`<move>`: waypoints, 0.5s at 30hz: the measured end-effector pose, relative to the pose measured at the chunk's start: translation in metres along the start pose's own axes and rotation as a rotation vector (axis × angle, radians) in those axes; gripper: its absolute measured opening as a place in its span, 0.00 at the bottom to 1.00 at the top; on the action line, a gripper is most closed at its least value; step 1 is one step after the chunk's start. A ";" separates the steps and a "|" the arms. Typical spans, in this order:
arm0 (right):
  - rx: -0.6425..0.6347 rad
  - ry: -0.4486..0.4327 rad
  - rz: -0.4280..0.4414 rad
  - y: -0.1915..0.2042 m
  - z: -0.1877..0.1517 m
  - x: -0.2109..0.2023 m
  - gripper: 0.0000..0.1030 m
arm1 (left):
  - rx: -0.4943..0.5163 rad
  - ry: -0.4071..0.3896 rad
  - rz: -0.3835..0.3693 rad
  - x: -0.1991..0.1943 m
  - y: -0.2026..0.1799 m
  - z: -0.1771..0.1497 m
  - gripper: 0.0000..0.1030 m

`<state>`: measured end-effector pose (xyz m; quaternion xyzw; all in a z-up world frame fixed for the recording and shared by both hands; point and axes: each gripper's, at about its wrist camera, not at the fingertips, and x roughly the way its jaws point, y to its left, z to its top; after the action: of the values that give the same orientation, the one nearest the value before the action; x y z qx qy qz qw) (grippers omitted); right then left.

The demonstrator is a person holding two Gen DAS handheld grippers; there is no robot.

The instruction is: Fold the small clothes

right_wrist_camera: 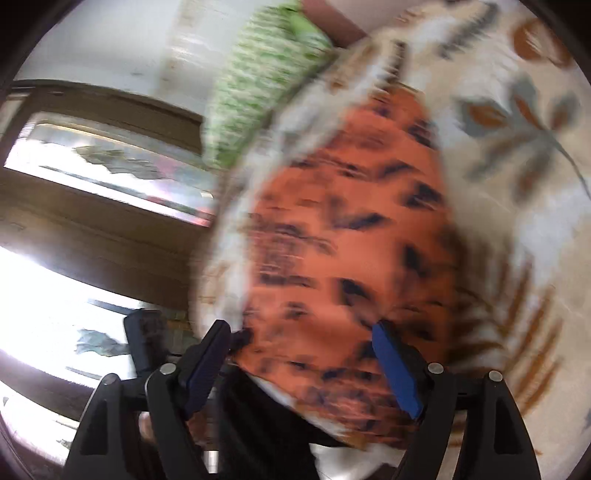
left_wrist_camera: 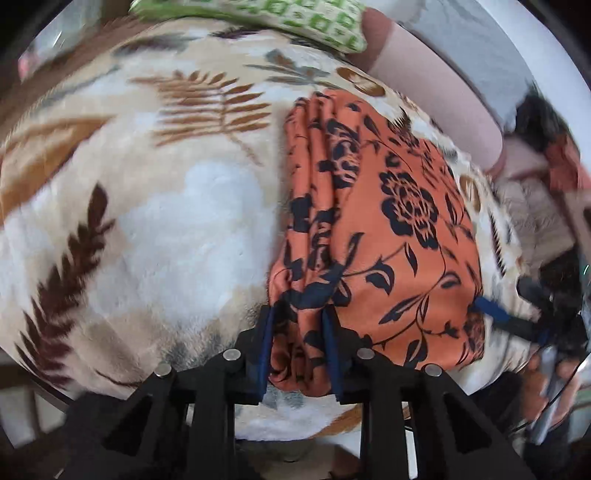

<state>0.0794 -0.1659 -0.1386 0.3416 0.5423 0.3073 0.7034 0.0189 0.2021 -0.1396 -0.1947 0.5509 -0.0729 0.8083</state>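
Observation:
An orange cloth with a black flower print (left_wrist_camera: 388, 229) lies on a cream leaf-patterned blanket (left_wrist_camera: 155, 206). It is folded, with bunched pleats along its left edge. My left gripper (left_wrist_camera: 298, 314) is shut on the near left corner of the cloth, with fabric pinched between the blue pads. My right gripper (right_wrist_camera: 303, 332) is open, its fingers spread wide over the near end of the cloth (right_wrist_camera: 351, 240); that view is blurred. The right gripper also shows in the left wrist view (left_wrist_camera: 495, 314) at the cloth's right edge.
A green and white patterned pillow (left_wrist_camera: 295, 18) lies at the far edge of the blanket. A pink surface (left_wrist_camera: 436, 92) and a white wall are beyond it. In the right wrist view a window with a brown frame (right_wrist_camera: 92, 177) is on the left.

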 end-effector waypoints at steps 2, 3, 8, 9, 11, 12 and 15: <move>0.004 -0.031 0.020 0.003 -0.002 -0.011 0.79 | 0.023 -0.028 0.000 -0.010 -0.006 -0.001 0.27; -0.028 -0.054 0.010 0.009 -0.003 -0.020 0.79 | 0.049 -0.039 0.010 -0.014 -0.010 -0.003 0.27; 0.028 -0.092 -0.013 -0.013 -0.019 -0.043 0.80 | 0.056 -0.054 -0.005 -0.027 -0.012 -0.013 0.27; 0.050 -0.084 -0.014 -0.021 -0.022 -0.043 0.80 | 0.059 -0.056 -0.015 -0.028 -0.014 -0.014 0.27; 0.118 -0.047 -0.004 -0.039 -0.032 -0.038 0.80 | 0.088 -0.069 -0.037 -0.032 -0.021 -0.013 0.27; 0.154 -0.025 0.013 -0.047 -0.038 -0.033 0.80 | 0.101 -0.078 -0.040 -0.034 -0.025 -0.008 0.27; 0.213 -0.028 0.079 -0.056 -0.043 -0.024 0.80 | 0.135 -0.129 -0.074 -0.036 -0.048 0.020 0.27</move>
<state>0.0358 -0.2110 -0.1781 0.4397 0.5481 0.2709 0.6579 0.0283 0.1750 -0.0832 -0.1641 0.4842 -0.1270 0.8500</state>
